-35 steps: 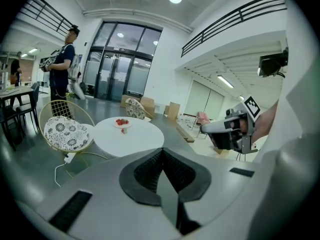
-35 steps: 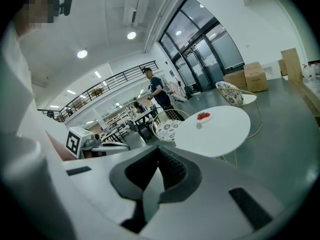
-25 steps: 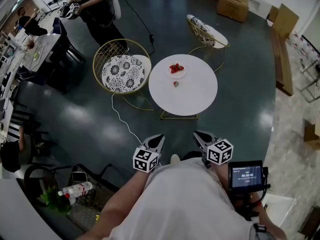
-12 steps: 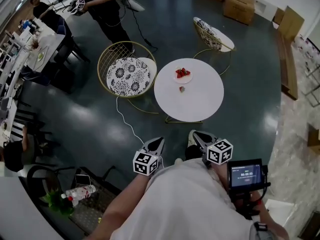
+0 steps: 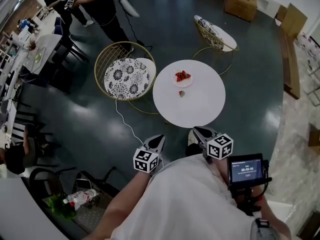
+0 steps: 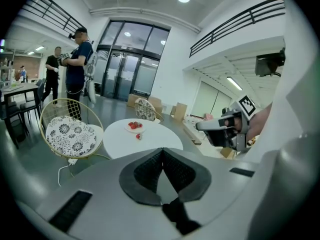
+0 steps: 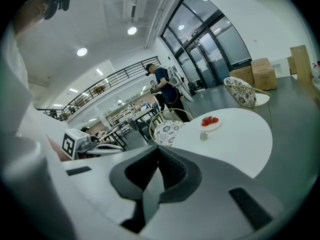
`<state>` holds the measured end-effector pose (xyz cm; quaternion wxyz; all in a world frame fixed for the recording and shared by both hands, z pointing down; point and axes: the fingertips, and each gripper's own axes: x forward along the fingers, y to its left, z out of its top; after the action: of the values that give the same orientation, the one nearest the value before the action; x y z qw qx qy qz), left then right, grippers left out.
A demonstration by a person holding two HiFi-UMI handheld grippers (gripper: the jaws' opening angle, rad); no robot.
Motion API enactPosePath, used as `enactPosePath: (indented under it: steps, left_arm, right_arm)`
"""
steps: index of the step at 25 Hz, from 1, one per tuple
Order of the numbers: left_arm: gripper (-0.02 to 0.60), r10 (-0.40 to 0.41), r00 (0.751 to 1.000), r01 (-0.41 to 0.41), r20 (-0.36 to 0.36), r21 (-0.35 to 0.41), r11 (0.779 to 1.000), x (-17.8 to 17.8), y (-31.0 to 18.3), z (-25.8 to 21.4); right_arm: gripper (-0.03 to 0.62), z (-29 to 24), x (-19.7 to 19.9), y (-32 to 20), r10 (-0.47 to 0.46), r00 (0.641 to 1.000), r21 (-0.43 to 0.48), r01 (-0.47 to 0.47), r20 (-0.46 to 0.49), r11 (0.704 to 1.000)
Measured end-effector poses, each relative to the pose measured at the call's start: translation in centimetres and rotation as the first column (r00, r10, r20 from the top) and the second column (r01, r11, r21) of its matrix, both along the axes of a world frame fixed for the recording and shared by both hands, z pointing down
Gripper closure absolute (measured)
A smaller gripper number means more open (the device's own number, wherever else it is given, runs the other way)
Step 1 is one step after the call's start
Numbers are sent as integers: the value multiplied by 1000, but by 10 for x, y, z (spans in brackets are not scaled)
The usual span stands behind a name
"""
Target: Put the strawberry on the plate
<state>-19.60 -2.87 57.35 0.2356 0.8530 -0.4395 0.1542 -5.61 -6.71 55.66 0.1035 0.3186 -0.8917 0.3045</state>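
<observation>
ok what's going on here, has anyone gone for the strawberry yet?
Not yet. A person stands a few steps short of the round white table, holding the left gripper and right gripper low in front, both shut with nothing in them. The loose strawberry lies on the table just on the near side of the plate, which already holds other berries.

A small red strawberry lies alone on the bare top of the round white table, just beside but not touching a small pale plate, which sits toward the table's far edge and holds several red berries.
</observation>
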Motion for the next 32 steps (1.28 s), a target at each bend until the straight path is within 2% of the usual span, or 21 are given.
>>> enactPosePath:
  steps: [5, 16, 26, 32]
  left_arm:
    - [574, 29, 999, -29, 18, -18, 999, 18, -49, 8]
    - [574, 100, 994, -98, 38, -57, 994, 53, -131, 27]
    - [574, 117, 988, -103, 101, -133, 986, 79, -181, 54]
    - [572, 93, 986, -66, 139, -191, 979, 88, -215, 86]
  right_arm:
    - [586, 8, 10, -47, 4, 1000, -13, -4, 10, 1000]
    - [586, 25, 40, -107, 33, 999, -59, -33, 0, 998]
    - [586, 45, 59, -144, 18, 1000, -115, -16, 14, 993]
    - [586, 64, 70, -178, -23, 999, -151, 27, 26, 988]
